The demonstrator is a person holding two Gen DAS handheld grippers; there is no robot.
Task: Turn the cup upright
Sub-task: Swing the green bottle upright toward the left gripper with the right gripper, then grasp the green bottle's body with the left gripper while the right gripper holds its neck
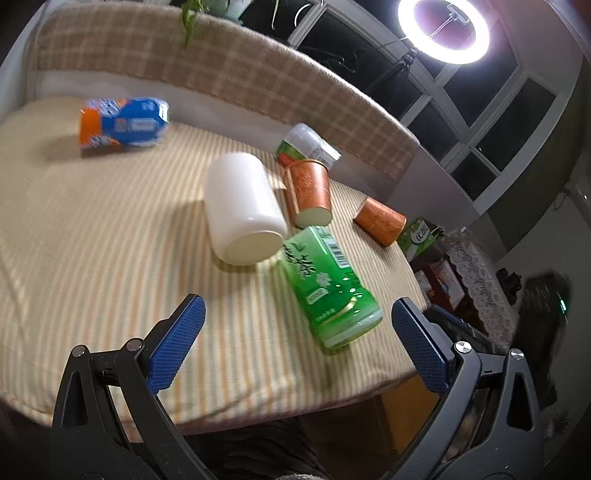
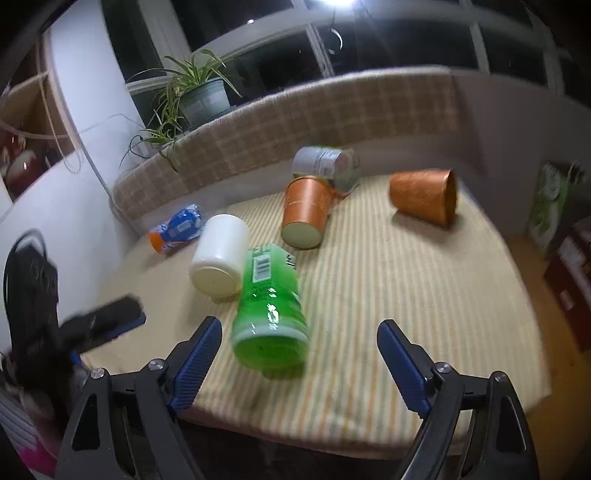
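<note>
Several cups lie on their sides on the striped table (image 1: 92, 258). A white cup (image 1: 242, 206) lies in the middle, base toward me; it also shows in the right wrist view (image 2: 219, 256). An orange cup (image 1: 308, 190) lies beside it, also seen from the right (image 2: 304, 212). A second orange cup (image 1: 380, 220) lies farther right (image 2: 424, 201). A green cup (image 1: 328, 288) lies nearest (image 2: 271, 310). My left gripper (image 1: 297, 347) is open and empty, hovering before the green cup. My right gripper (image 2: 299, 360) is open and empty, close to the green cup's base.
A blue and orange cup (image 1: 123, 125) lies at the far left (image 2: 177, 229). A grey and green can (image 1: 308, 146) lies behind the orange cup (image 2: 327, 166). A checked cushion (image 1: 221, 74) backs the table (image 2: 406, 295). A potted plant (image 2: 199, 96) stands behind. A ring light (image 1: 443, 29) shines.
</note>
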